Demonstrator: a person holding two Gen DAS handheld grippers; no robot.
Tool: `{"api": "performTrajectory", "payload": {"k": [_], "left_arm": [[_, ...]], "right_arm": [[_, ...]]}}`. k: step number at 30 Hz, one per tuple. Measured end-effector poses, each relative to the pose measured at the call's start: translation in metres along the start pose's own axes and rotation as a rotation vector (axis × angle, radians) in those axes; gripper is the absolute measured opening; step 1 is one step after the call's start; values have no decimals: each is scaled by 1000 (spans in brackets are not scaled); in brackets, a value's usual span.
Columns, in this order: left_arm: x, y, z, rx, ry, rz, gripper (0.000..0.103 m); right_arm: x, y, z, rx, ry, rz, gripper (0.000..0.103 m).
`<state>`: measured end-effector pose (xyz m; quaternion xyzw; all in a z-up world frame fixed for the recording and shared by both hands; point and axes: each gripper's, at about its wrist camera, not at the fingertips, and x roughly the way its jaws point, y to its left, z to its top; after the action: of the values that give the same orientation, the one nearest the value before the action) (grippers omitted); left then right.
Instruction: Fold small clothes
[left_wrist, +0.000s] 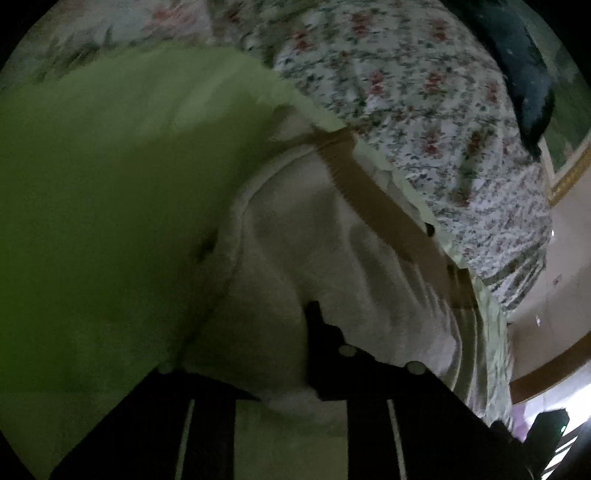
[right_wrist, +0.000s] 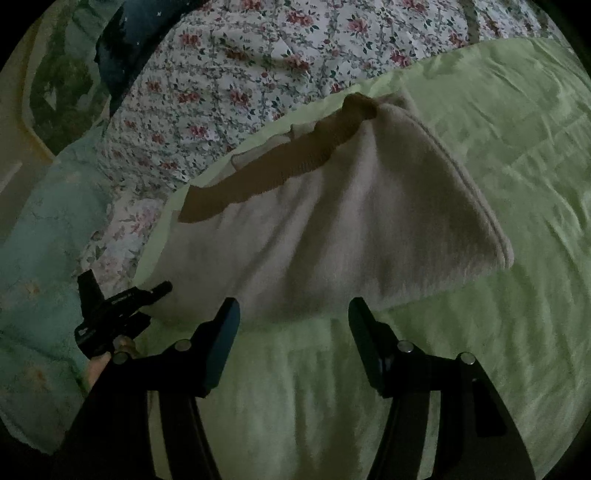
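Dim bedroom, two handheld grippers working over a small garment (right_wrist: 332, 229) on a bed. The garment, cream-white w/ a tan waistband (right_wrist: 280, 166), is lying on a light green sheet (right_wrist: 498, 155), folded into a rough triangle, waistband running along its far edge near the sheet's border. Beyond the sheet, a floral quilt (right_wrist: 258, 70) is covering the rest of the bed; a dark blue cloth (right_wrist: 133, 40) is sitting at the far corner, and a pale teal blanket (right_wrist: 48, 236) is lying along the side.

Right gripper (right_wrist: 293, 343) is hovering just short of the garment's near edge, fingers spread apart, nothing between them, pads not touching the fabric. Green sheet is showing in the gap.

Left gripper (right_wrist: 122, 306) is sitting at the garment's near-left corner in the right wrist view, w/ a bit of a hand (right_wrist: 107, 354) showing behind it. In its own view the left gripper (left_wrist: 280, 384) is pressed nearly together on the garment's edge (left_wrist: 295, 398), a fold of cream fabric bunching up btwn the fingers and draping over the left one. That view is blurred, so exact contact on the pads is hard to read, but fabric is plainly caught there. Waistband (left_wrist: 388, 206) is running diagonally across the cloth toward the quilt (left_wrist: 424, 92); green sheet (left_wrist: 92, 203) is filling the left side.
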<state>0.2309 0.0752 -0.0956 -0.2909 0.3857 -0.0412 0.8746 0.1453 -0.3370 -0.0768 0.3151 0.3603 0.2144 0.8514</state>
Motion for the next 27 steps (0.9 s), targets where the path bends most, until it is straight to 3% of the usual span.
{"api": "performTrajectory", "payload": {"k": [7,12,16,20,27], "left_arm": [[-26,-71,2,179,-57,-88,11],[-18,-134,-16,334,-28,-151,10],[1,-160,-38,438,4,-130,10],[17,-161,-47,460,42,-115,9],[20,-157,-48,475,55,-126,9]], "right_arm": [[-7,-16,41,19,-19,32,62],[-1,-19,81,22,12,110,62],[34,-11,110,44,119,201,71],[87,17,126,15,243,297,77],[201,103,146,-105,501,426,83]]}}
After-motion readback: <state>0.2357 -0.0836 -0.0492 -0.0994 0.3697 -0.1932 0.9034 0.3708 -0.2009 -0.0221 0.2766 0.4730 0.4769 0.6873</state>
